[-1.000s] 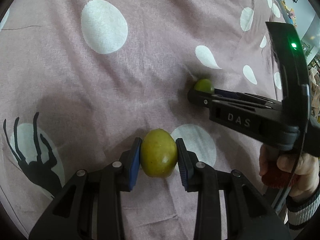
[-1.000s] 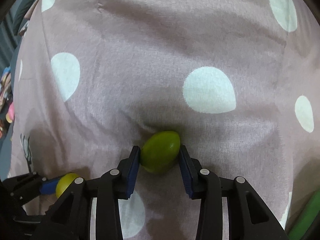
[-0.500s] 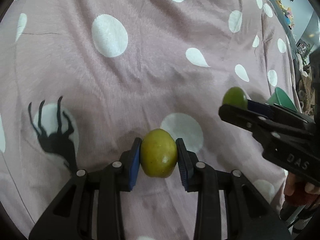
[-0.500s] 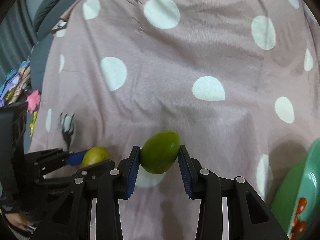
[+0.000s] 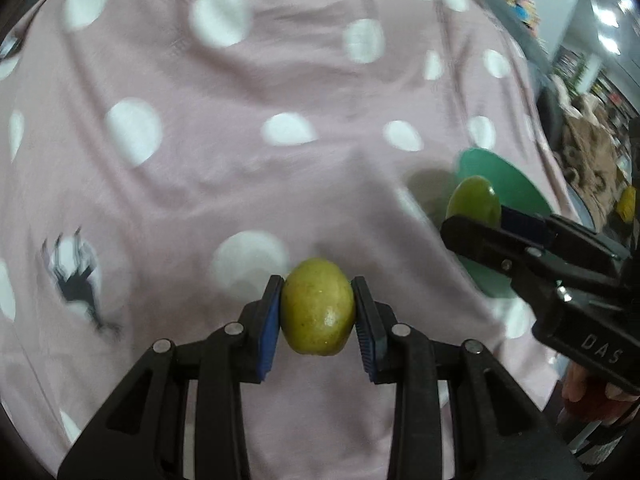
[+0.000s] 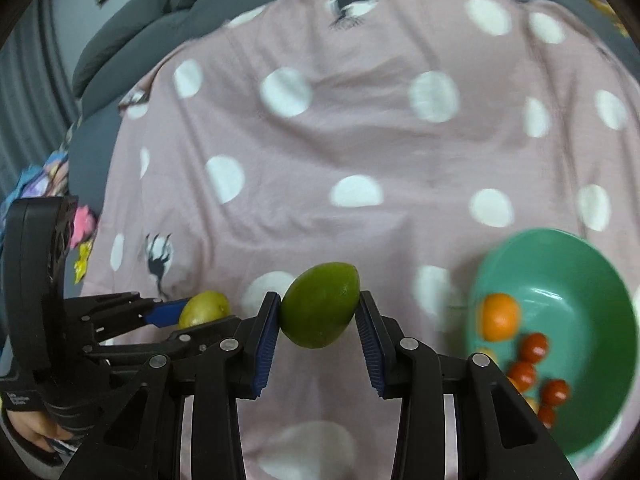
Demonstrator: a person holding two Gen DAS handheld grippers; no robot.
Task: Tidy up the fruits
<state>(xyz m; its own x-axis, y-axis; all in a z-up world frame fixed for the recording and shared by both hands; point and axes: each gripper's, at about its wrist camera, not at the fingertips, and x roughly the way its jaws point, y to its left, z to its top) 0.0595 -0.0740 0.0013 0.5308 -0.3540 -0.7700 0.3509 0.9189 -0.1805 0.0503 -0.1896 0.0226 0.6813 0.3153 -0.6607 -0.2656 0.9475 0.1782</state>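
Yellow-green fruit (image 5: 317,312): in the left wrist view we log it pinched between the blue pads (image 5: 269,332) of our left tool (image 5: 316,316), held above the cloth.
Pink cloth (image 5: 200,184): white-dotted, creased, with a small black deer print (image 5: 76,284) at the left; what lies under it we cannot tell.
Right tool (image 5: 486,220): seen from the side at the right edge, its jaws closed on a green fruit (image 5: 474,200).
Green bowl (image 5: 516,188): just behind that fruit, partly hidden by the tool.
Green fruit, right wrist view (image 6: 320,305): we hold it tilted between the pads of our right tool (image 6: 319,320), clear of the cloth (image 6: 360,140).
Left tool, right wrist view (image 6: 188,314): at lower left, clamped on the yellow-green fruit (image 6: 204,314), near our own tool.
Bowl, right wrist view (image 6: 600,280): resting on the cloth at the right, near the green fruit.
Bowl contents: one orange (image 6: 500,316) against the near wall and several small red fruits (image 6: 534,364); details are blurred.
Grey cushion (image 6: 132,52): beyond the cloth's far edge.
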